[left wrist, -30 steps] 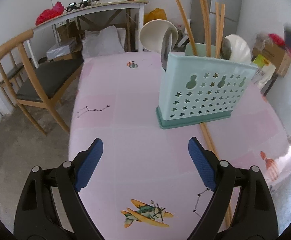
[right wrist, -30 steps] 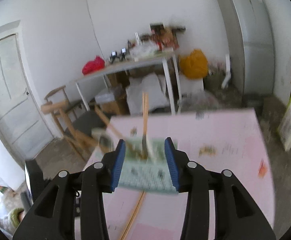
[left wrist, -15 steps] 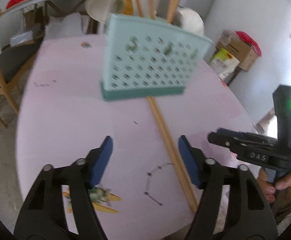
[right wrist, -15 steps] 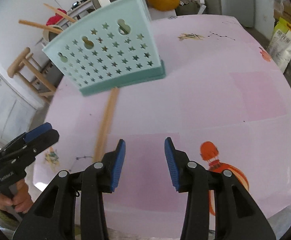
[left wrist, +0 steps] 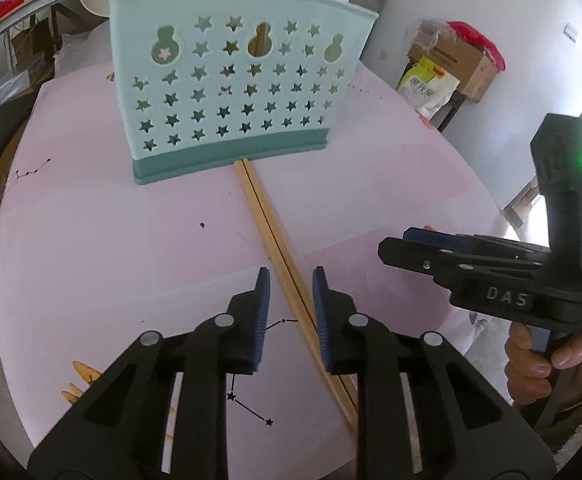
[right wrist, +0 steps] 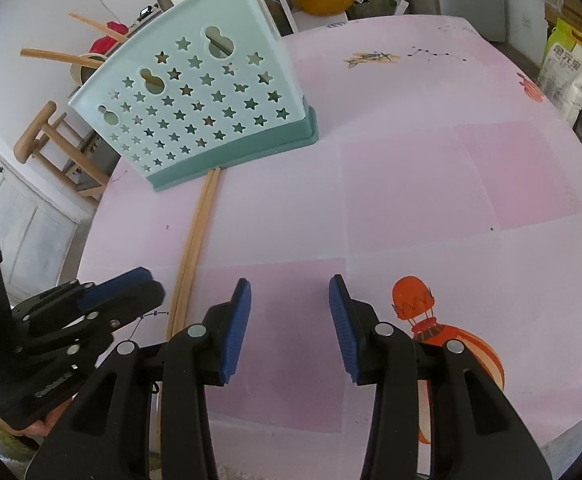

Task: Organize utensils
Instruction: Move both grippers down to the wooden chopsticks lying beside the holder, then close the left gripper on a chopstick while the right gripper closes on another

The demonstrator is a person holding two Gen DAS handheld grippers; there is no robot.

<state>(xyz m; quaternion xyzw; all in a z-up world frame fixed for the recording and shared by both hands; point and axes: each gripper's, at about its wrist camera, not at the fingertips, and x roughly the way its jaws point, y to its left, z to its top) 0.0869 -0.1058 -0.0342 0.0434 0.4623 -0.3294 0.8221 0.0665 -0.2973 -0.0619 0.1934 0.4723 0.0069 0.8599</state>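
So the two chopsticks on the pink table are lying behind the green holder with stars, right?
Not behind. In the left wrist view the chopsticks lie in front of the star-cut holder, running from its base toward the left gripper, whose open fingers sit either side of them.

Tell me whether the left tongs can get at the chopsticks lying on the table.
Probably yes. The left tongs are open, with the chopsticks running between their blue pads and nothing lying over them. The holder stands at their far end, and the right tongs stay off to the side.
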